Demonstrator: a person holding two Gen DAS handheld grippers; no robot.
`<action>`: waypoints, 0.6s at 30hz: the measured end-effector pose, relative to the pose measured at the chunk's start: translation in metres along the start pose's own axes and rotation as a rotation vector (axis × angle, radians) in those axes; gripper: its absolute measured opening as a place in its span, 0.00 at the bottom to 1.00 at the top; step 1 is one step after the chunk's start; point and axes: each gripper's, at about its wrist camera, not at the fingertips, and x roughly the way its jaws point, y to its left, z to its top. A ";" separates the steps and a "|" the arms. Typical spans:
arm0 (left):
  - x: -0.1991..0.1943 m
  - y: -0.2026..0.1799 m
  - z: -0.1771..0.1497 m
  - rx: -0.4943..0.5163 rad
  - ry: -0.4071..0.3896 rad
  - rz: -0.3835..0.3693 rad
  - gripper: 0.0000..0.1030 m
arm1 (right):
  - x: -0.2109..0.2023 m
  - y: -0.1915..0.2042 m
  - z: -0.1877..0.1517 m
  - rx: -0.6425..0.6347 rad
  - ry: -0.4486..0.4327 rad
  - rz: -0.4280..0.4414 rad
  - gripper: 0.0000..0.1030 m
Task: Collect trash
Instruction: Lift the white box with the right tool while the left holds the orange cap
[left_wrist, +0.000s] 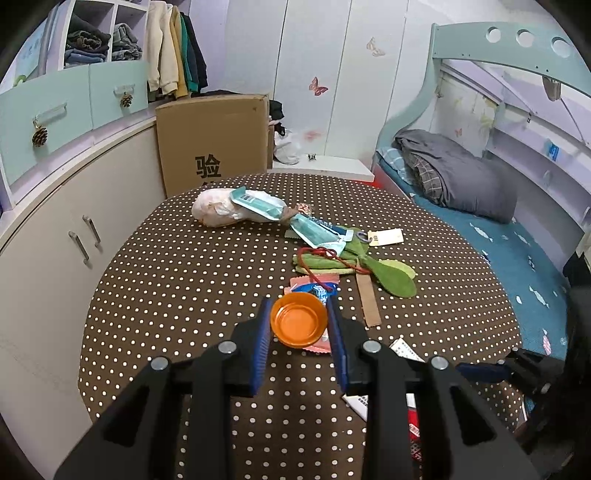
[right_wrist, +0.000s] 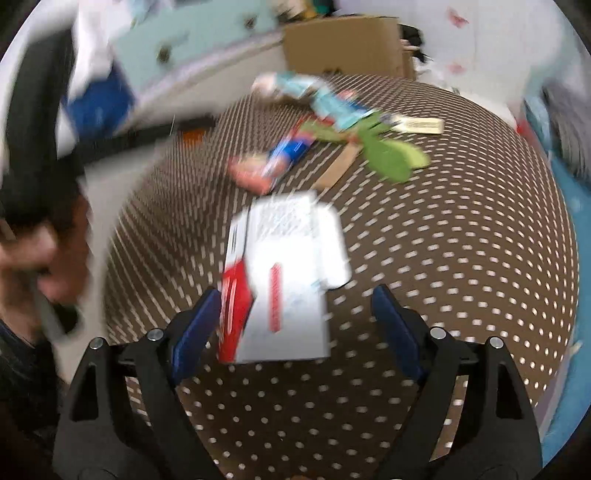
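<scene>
Trash lies all over the brown dotted table (left_wrist: 177, 280). The left tool (left_wrist: 299, 323) is squeezed onto a small orange dish (left_wrist: 298, 322), with a pad touching each side of its rim. Under the dish sits a pink and blue wrapper (left_wrist: 314, 286). The right tool (right_wrist: 291, 325) has its pads spread wide, holding nothing. A flat white and red box (right_wrist: 284, 277) lies on the table between them, close to the left pad. Farther back are a green cloth (left_wrist: 395, 277), blue packets (left_wrist: 317, 230) and a white bag (left_wrist: 214, 212).

Both wrist views look down, close, over the same dotted table (left_wrist: 184, 280), sharing green cloth (right_wrist: 391, 155).
</scene>
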 end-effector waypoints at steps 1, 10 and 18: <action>-0.001 0.000 -0.001 0.000 0.001 0.000 0.28 | 0.004 0.011 -0.002 -0.059 0.000 -0.037 0.77; -0.003 0.004 -0.005 -0.002 0.006 0.003 0.28 | 0.005 0.028 -0.006 -0.130 -0.012 -0.051 0.61; -0.003 -0.015 0.002 0.024 -0.003 -0.022 0.28 | -0.029 -0.008 0.001 -0.038 -0.089 -0.077 0.62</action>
